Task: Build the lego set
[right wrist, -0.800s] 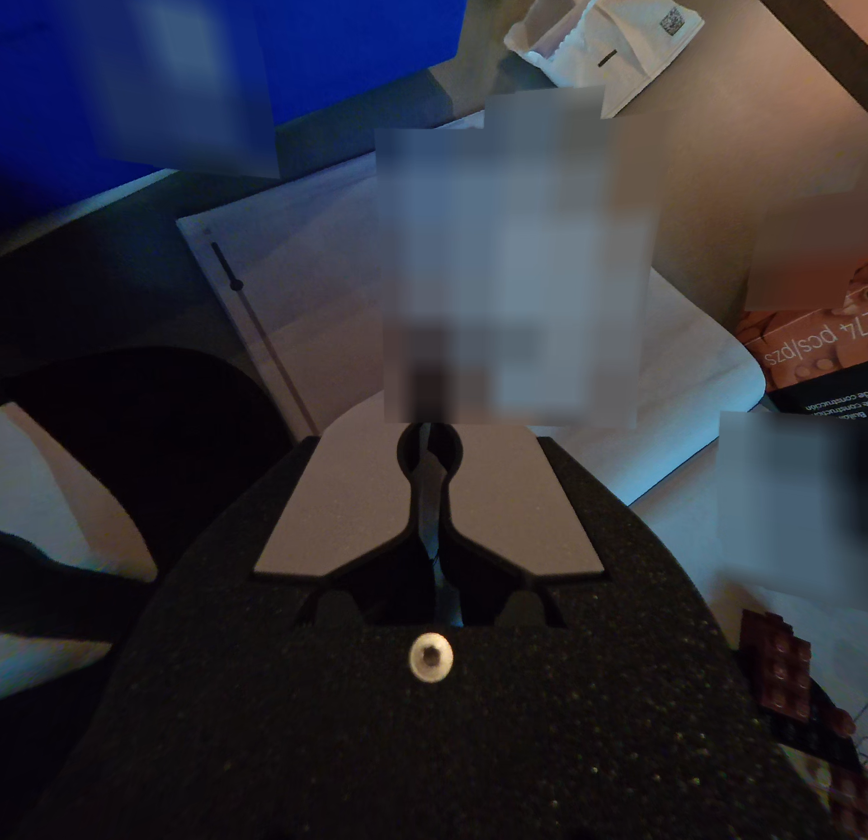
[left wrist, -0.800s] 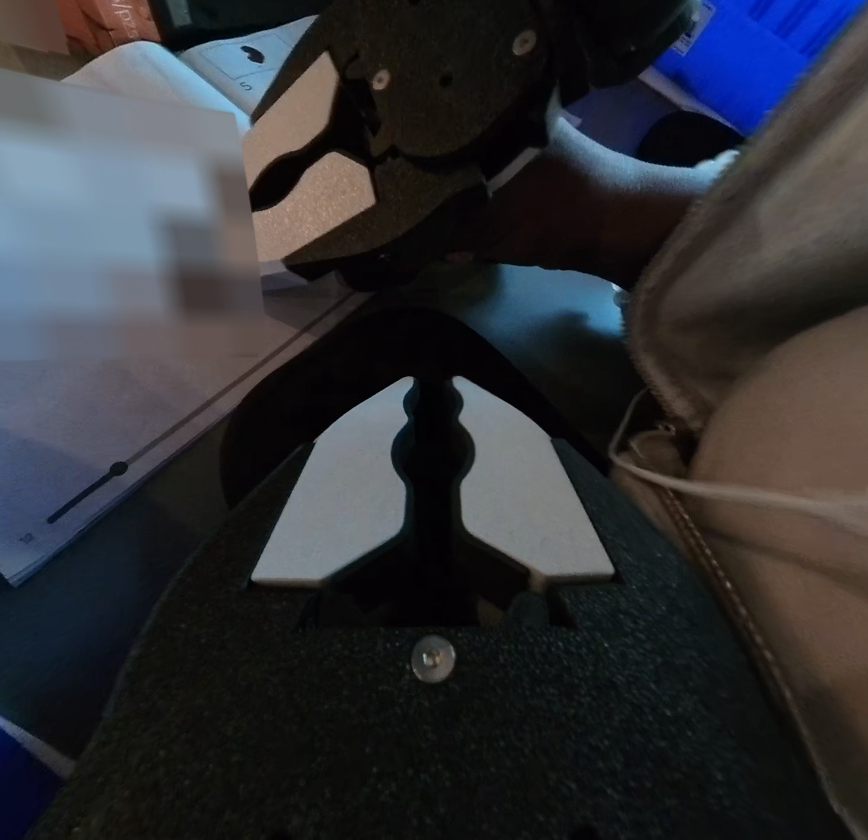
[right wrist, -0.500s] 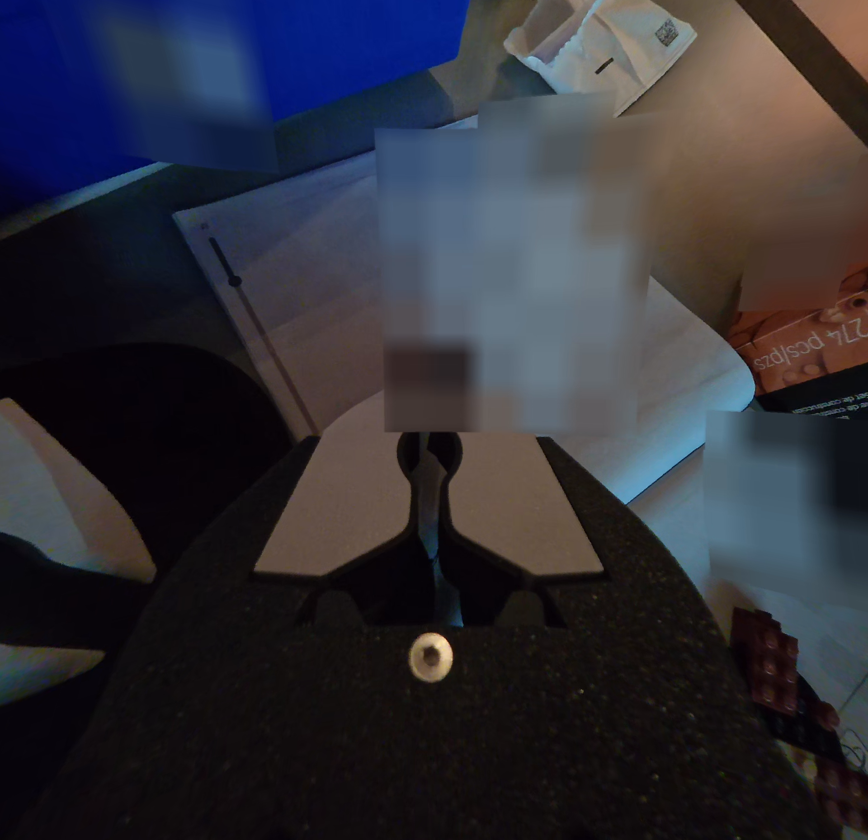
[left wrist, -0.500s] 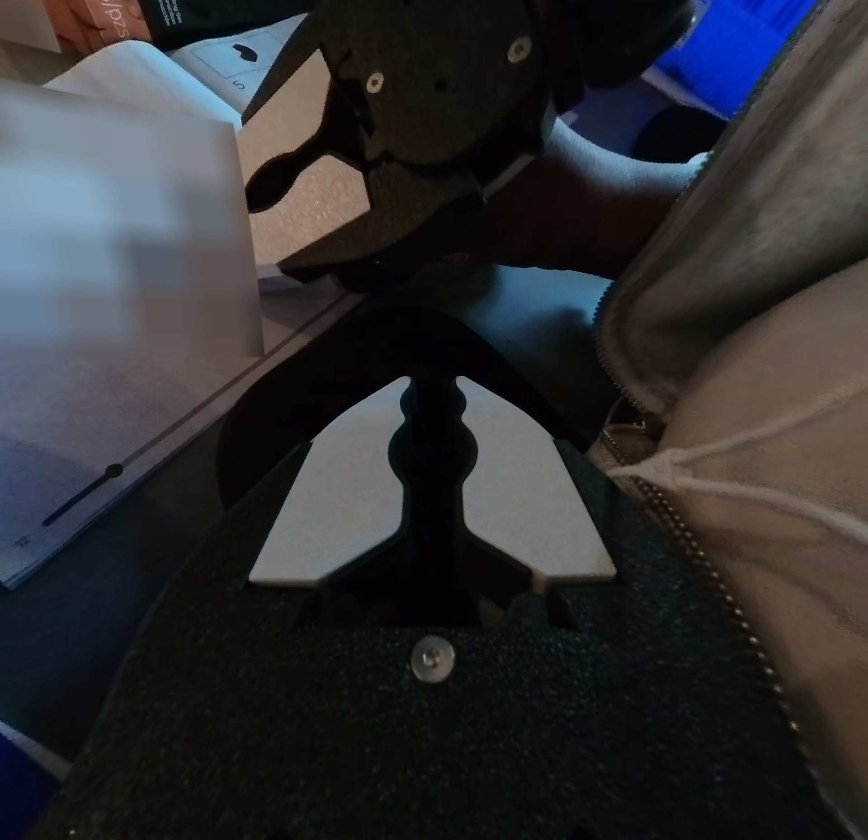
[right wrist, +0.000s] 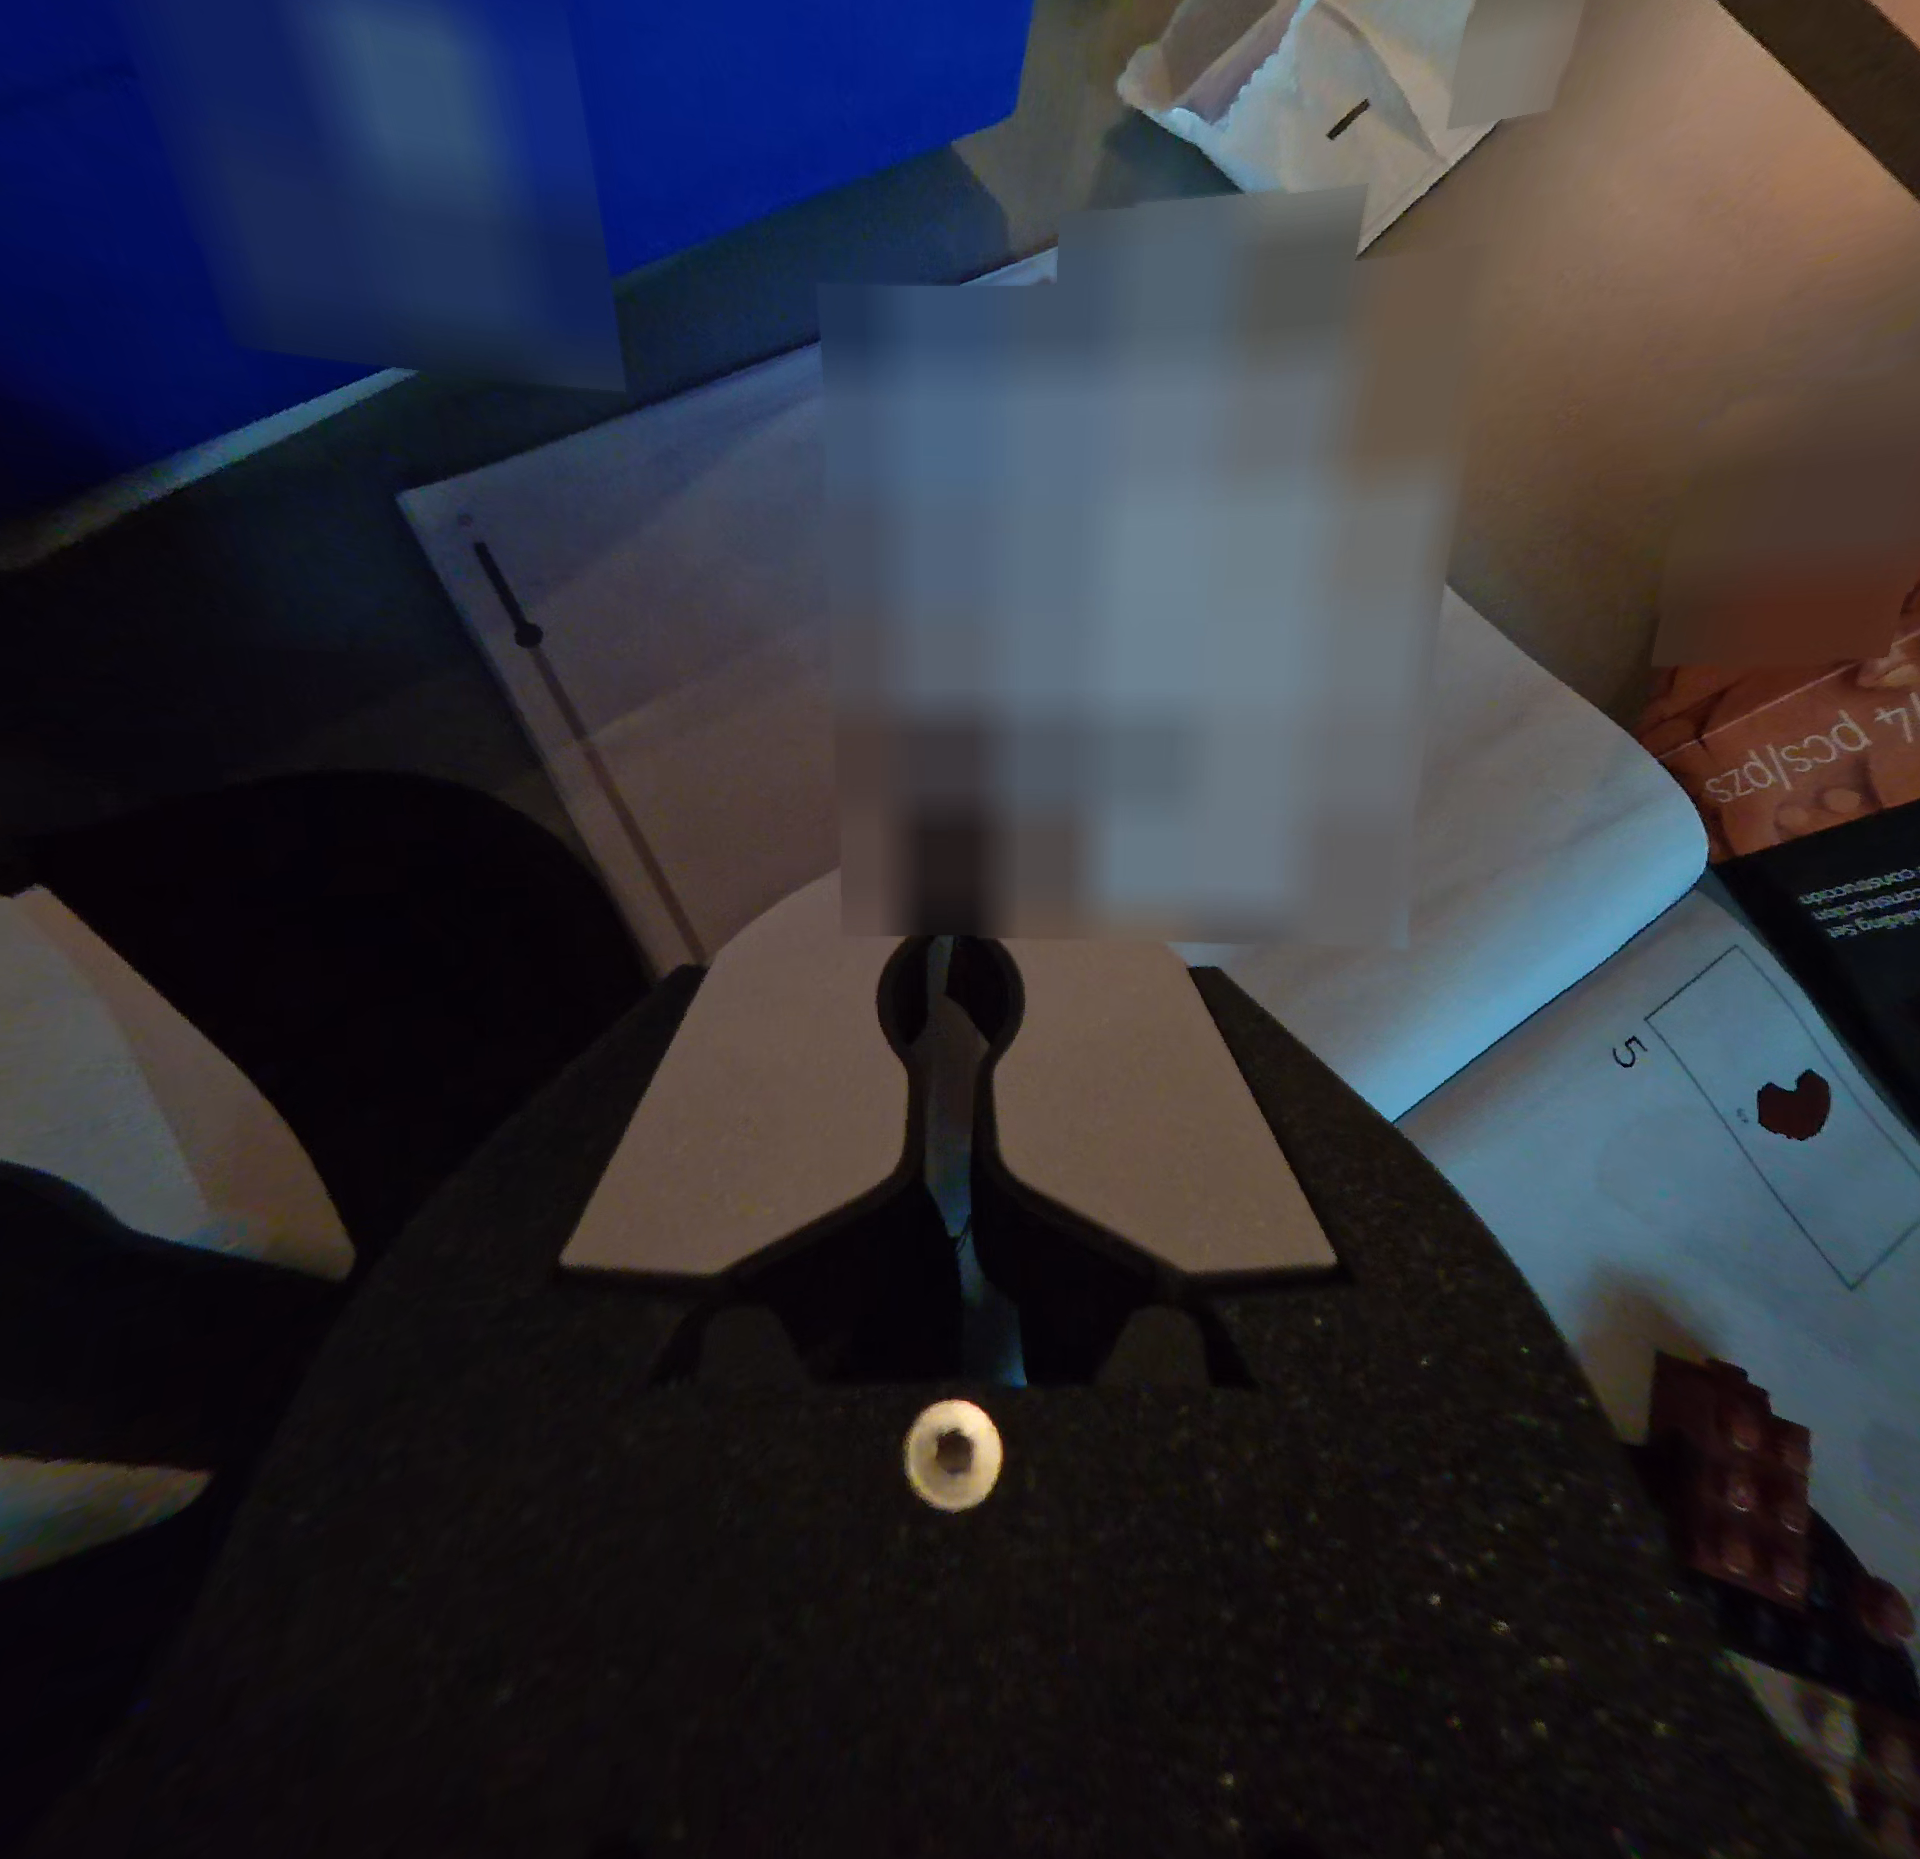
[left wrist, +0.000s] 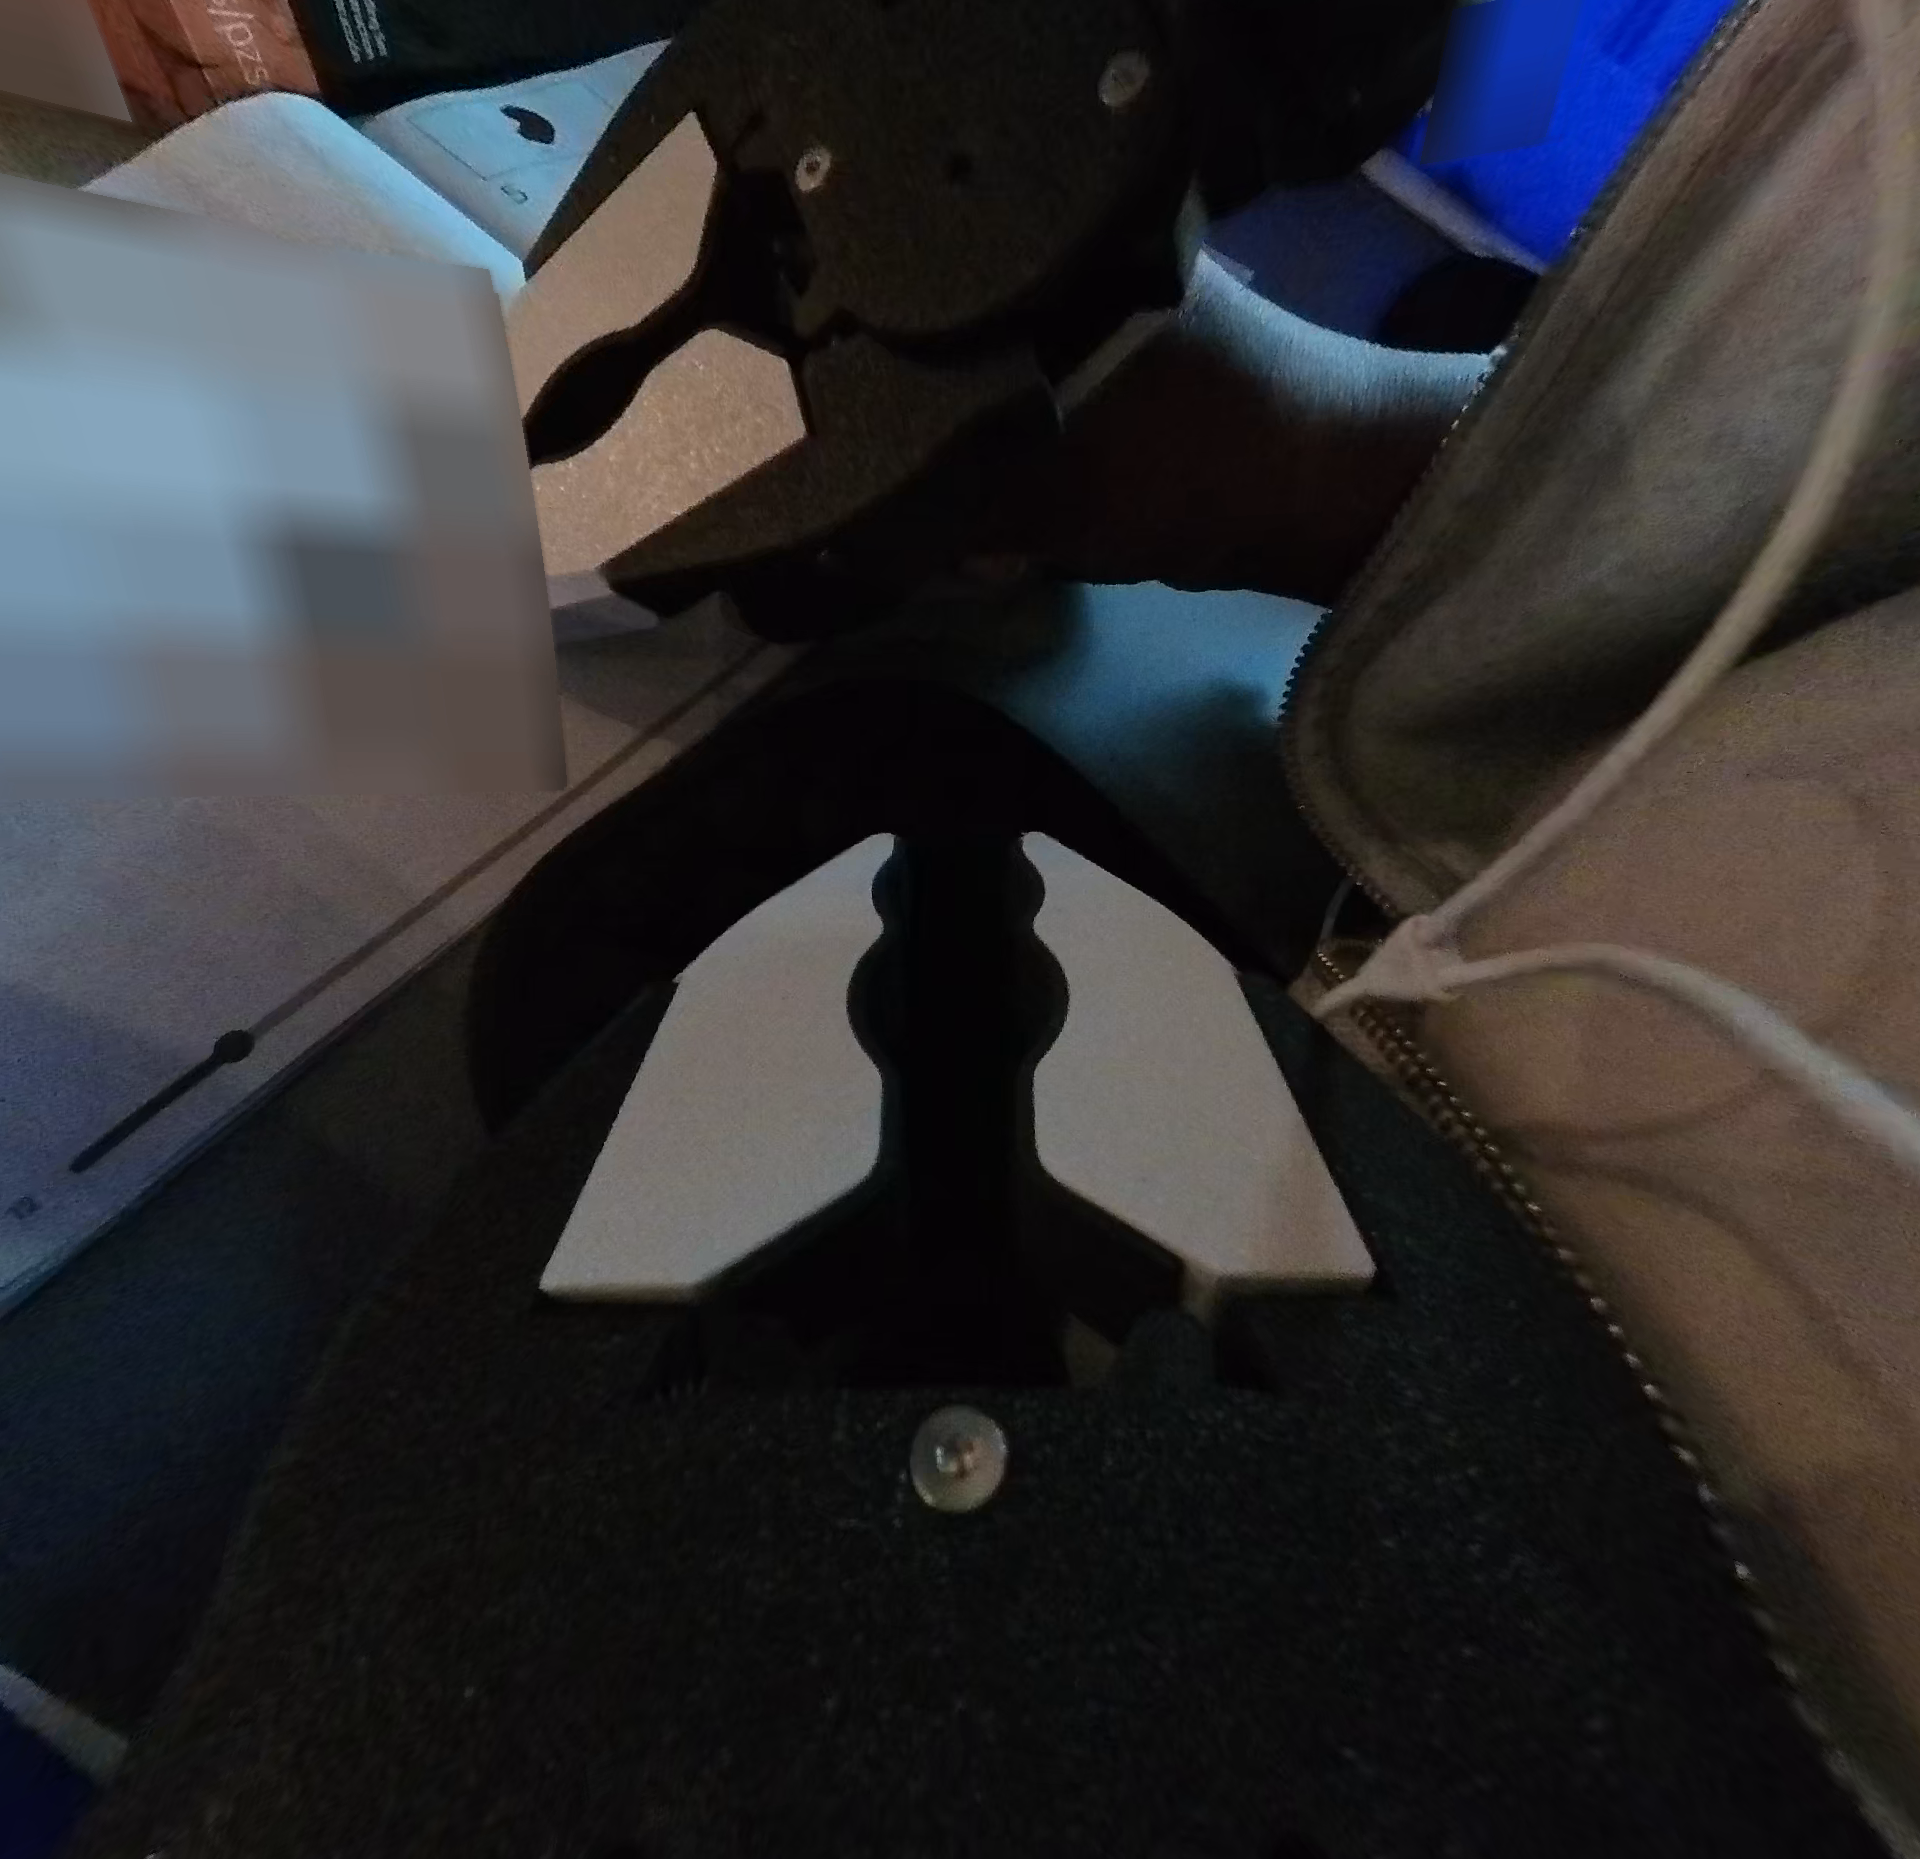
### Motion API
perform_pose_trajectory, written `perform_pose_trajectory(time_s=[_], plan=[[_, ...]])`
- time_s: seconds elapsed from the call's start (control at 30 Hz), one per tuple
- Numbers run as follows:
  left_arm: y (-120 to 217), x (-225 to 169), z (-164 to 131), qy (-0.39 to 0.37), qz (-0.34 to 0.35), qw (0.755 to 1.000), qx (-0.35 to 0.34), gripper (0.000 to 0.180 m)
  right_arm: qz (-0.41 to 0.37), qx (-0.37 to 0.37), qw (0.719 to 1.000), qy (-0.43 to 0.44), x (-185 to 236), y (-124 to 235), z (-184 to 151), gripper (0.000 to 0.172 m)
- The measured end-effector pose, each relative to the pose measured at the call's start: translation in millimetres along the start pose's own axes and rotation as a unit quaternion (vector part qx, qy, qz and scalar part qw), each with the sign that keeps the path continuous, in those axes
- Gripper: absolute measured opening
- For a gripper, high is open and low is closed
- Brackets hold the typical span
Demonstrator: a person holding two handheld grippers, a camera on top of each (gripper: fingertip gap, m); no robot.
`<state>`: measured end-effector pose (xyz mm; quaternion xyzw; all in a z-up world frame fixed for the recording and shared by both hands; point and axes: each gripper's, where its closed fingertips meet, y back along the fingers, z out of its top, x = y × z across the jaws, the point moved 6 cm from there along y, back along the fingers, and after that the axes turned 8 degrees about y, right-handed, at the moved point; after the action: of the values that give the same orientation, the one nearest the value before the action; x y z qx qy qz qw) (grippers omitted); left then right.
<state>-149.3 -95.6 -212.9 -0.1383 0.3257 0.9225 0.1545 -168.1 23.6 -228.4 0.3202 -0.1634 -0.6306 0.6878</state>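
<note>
My right gripper (right wrist: 951, 978) is shut on a thin white page (right wrist: 954, 1082) of an open instruction booklet (right wrist: 665, 583). The page's edge runs down between its pads, and a blurred patch hides the lifted part and the fingertips. The left wrist view shows this gripper (left wrist: 540, 396) above the booklet (left wrist: 208, 926), held by a hand (left wrist: 1226, 459). My left gripper (left wrist: 958, 853) is open, with only a dark gap between its pads (left wrist: 748, 1082), and it sits low by the booklet's near edge. Its pads (right wrist: 156, 1082) show at the left edge of the right wrist view.
A person's beige jacket (left wrist: 1662, 666) with zipper and drawstring is close on the right. A blue bin (right wrist: 727, 95) and a white paper bag (right wrist: 1299, 64) lie beyond the booklet. An orange and black box (right wrist: 1787, 770) and a brown studded plate (right wrist: 1745, 1497) are at the right.
My left gripper's jaws have opened a little wider. My right gripper stays shut on the page and has shifted slightly, so more of the booklet's right-hand page shows. The jacket has moved closer.
</note>
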Motion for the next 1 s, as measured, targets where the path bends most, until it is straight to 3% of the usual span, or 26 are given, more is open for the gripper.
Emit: perform_pose_trajectory(time_s=[0.67, 0.77, 0.87, 1.0], plan=[[1, -1, 1, -0.005, -0.001, 1.000, -0.009, 0.027, -0.007, 0.000, 1.000, 0.003, 0, 0, 1, 0.002], [2, -1, 1, -0.004, 0.000, 1.000, -0.011, 0.029, -0.009, -0.005, 1.000, -0.018, -4, 0, 1, 0.011], [2, -2, 1, -0.008, 0.000, 1.000, -0.013, 0.034, -0.022, -0.063, 0.996, -0.064, -7, 13, 9, 0.021], [2, -4, 1, -0.016, 0.005, 1.000, -0.008, 0.049, -0.071, -0.067, 0.995, -0.025, -14, 43, 17, 0.037]])
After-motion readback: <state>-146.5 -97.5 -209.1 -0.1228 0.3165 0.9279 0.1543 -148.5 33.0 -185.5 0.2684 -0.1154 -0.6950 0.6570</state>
